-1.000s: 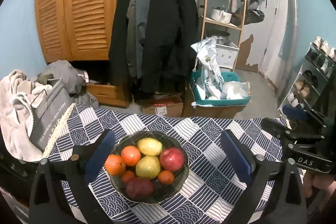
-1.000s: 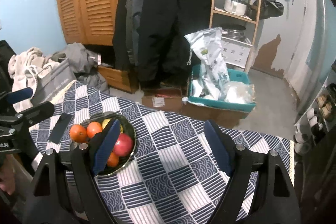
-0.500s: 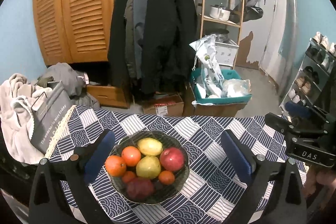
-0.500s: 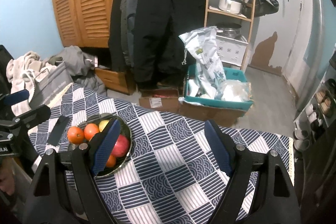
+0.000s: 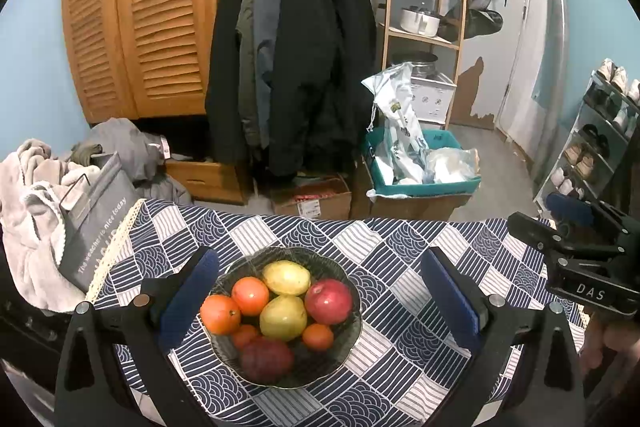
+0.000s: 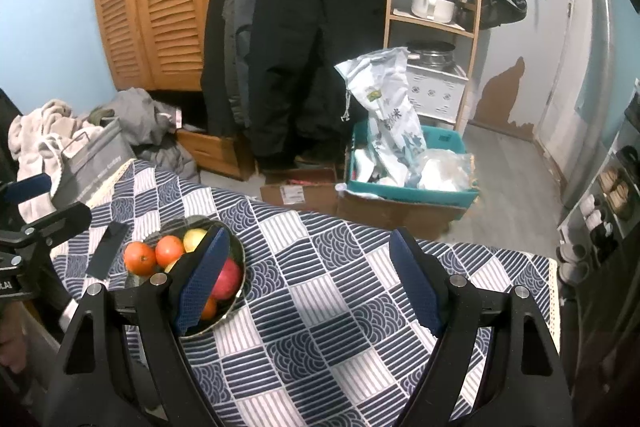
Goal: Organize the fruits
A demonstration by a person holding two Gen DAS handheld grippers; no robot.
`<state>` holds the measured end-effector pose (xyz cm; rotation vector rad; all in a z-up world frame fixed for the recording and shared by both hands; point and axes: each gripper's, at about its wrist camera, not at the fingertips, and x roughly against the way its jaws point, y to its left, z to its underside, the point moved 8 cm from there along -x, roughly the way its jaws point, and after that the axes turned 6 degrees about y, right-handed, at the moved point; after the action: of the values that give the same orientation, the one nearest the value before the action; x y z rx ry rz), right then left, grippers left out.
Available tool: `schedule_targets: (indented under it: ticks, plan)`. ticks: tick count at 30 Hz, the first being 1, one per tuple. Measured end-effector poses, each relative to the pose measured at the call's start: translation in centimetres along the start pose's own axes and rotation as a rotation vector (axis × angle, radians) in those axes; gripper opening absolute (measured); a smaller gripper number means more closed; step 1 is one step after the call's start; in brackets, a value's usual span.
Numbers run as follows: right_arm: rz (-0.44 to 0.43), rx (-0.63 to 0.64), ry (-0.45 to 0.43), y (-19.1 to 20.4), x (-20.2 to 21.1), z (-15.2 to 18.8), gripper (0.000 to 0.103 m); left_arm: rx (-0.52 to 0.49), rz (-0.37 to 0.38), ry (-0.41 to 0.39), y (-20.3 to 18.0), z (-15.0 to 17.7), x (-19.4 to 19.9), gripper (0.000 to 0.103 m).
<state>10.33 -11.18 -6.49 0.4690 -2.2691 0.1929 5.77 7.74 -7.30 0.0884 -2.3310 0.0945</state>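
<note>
The surface (image 5: 400,255), covered w/ a navy-and-white patchwork cloth of wave and stripe squares, fills the lower half of both my views, same as a sec ago. Only a slight drift since then: in the left view the room sits a bit lower in frame, and in the right view the bowl has slid a touch left and down.

The dark glass scalloped bowl (image 5: 344,279) sits near the surface's left end, piled w/ fruit and unchanged. My left hand-held gripper (image 5: 318,301) still hangs over it, released, blue pads spread wide to either side of the bowl, touching nothing. My right hand-held gripper (image 6: 308,279) is also released and empty, over bare cloth just right of the bowl; its left pad overlaps the bowl's rim in that view.

Fruit, big to small:
- round red apple (image 5: 329,301), right side of the pile
- yellow-green pear-ish fruit (image 5: 283,317) at centre, a 2nd yellow one (image 5: 286,277) behind it
- dark red fruit (image 5: 266,359) at the front
- two large oranges (image 5: 220,314) on the left
- two small mandarins (image 5: 317,337) low in the pile

None has moved.
</note>
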Motion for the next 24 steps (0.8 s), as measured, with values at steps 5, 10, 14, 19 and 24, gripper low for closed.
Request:
schedule_targets:
  ticks: [5, 10, 14, 19, 24]
  plan:
    - [0.001, -0.001, -0.001, -0.1, -0.1, 0.0, 0.081, 0.0, -0.001, -0.001, 0.0, 0.0, 0.0, 0.102]
    - [0.001, 0.0, -0.001, -0.1, -0.1, -0.1, 0.081, -0.002, -0.005, -0.002, 0.2, -0.1, -0.1, 0.102]
    - [0.001, 0.0, 0.0, -0.1, -0.1, 0.0, 0.081, -0.003, -0.005, -0.002, 0.1, -0.1, -0.1, 0.102]
    - [0.001, 0.001, 0.001, -0.1, -0.1, 0.0, 0.081, -0.005, -0.013, -0.004, 0.4, -0.1, -0.1, 0.102]
    - [0.004, 0.0, 0.0, 0.0, -0.1, 0.0, 0.081, -0.005, -0.019, -0.008, 1.4, -0.2, 0.0, 0.102]
